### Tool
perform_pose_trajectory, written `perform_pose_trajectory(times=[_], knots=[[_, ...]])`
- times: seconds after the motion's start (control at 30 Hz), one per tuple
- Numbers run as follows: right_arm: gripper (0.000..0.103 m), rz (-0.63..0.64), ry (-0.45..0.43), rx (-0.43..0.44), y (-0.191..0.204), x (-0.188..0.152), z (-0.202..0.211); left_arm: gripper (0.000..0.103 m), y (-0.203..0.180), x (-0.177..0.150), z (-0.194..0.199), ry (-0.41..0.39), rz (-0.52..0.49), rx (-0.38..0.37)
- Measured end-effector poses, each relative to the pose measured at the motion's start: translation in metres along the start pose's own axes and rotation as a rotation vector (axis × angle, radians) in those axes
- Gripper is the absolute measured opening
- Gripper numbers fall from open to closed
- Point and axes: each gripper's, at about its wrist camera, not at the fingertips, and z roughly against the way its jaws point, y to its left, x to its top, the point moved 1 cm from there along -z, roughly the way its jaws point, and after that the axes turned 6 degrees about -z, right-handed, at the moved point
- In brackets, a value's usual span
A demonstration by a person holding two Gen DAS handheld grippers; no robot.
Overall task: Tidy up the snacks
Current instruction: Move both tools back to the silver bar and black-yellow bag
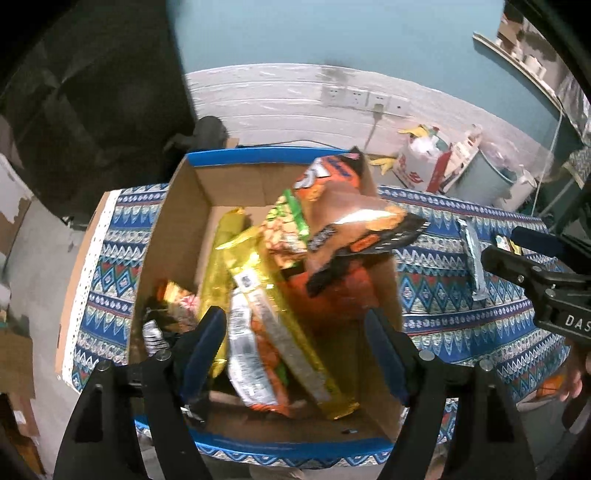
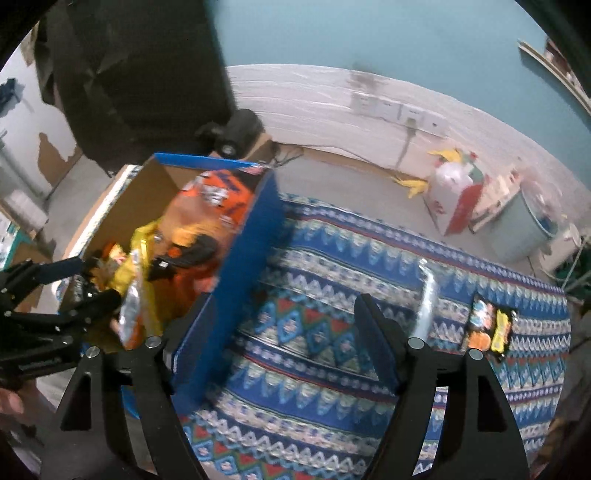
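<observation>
Teal wall (image 1: 332, 33) (peeling), patterned tablecloth (image 2: 332, 266)

We are looking at a blue patterned tablecloth (image 2: 332, 295) lying over the table. Behind it, a white brick wall (image 1: 277, 96) is carrying a row of sockets (image 1: 364, 99), one with a plug in it. A white bag (image 2: 456, 195) is standing on the floor near a pale blue bin (image 1: 476, 177).
</observation>
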Motion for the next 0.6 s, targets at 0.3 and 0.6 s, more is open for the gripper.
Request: perform_pose_trajectory(times=[0.3, 0.6], knots=[[0.076, -0.067, 0.005, -0.041, -0.053, -0.016, 0.005, 0.079, -0.041, 0.01, -0.003, -0.004, -0.074, -0.006], [0.076, -0.113, -0.001, -0.068, -0.094, -0.024, 0.012, 0.079, -0.084, 0.023, -0.007, -0.004, -0.135, -0.028]])
